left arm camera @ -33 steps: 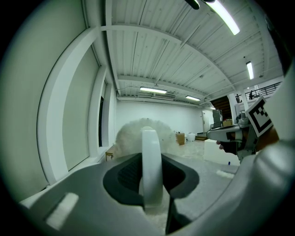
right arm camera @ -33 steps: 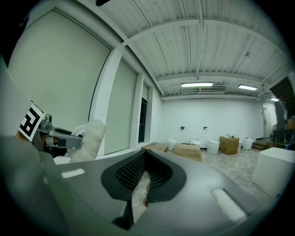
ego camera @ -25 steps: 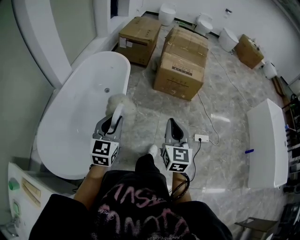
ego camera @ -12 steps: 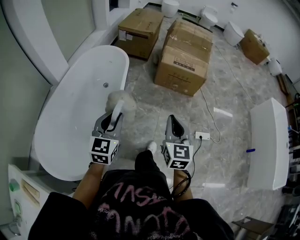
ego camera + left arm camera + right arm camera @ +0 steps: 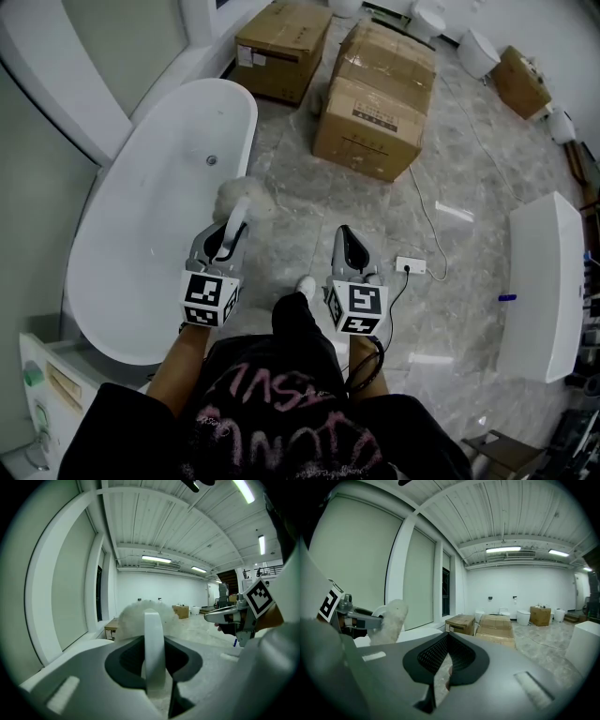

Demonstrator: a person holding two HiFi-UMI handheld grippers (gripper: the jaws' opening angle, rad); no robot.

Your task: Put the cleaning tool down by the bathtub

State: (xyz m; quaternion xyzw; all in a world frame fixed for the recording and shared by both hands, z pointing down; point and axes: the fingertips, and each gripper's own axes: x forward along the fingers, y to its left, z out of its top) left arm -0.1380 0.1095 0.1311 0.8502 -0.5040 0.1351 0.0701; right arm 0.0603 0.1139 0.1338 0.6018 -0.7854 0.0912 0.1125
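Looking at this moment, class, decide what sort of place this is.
Probably a bathroom-fittings showroom or warehouse: a freestanding bathtub, several toilets along the far wall, and large cardboard boxes.

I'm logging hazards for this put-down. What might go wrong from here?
1. The cleaning tool, clamped in the left claw, hangs right at the rim of the bathtub. If it is let go here, it may drop into the tub instead of beside it.
2. A socket block lies on the floor close to the shut, empty right claw. Stepping or crouching that way could catch it.
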